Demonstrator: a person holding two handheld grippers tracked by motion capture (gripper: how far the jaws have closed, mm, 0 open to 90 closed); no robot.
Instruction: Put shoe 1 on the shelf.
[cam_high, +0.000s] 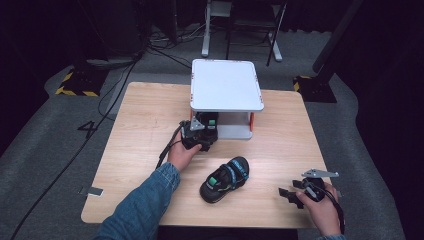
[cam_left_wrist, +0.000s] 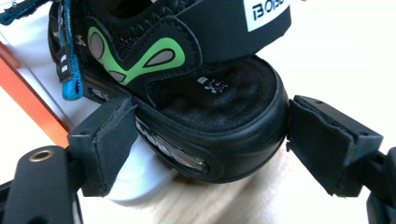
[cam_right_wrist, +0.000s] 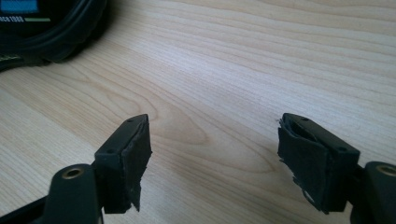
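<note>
Left gripper (cam_left_wrist: 212, 140) fingers straddle a black shoe (cam_left_wrist: 187, 84); right gripper (cam_right_wrist: 215, 158) rests spread, empty.

The person's left arm wore a blue denim sleeve (cam_high: 142, 202). Both grippers — left gripper (cam_high: 200, 134) and right gripper (cam_high: 295, 192) — were black, with brass-coloured screw eyelets and worn foam pads (cam_right_wrist: 135, 154); each carried a grey three-cornered plate (cam_high: 320, 173) and a black cable (cam_high: 167, 149).

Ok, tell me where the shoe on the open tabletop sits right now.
In the high view the shoe lies on the wooden table near its front edge, between the two hands: right of the left sleeve, left of the right hand-held gripper.
</note>
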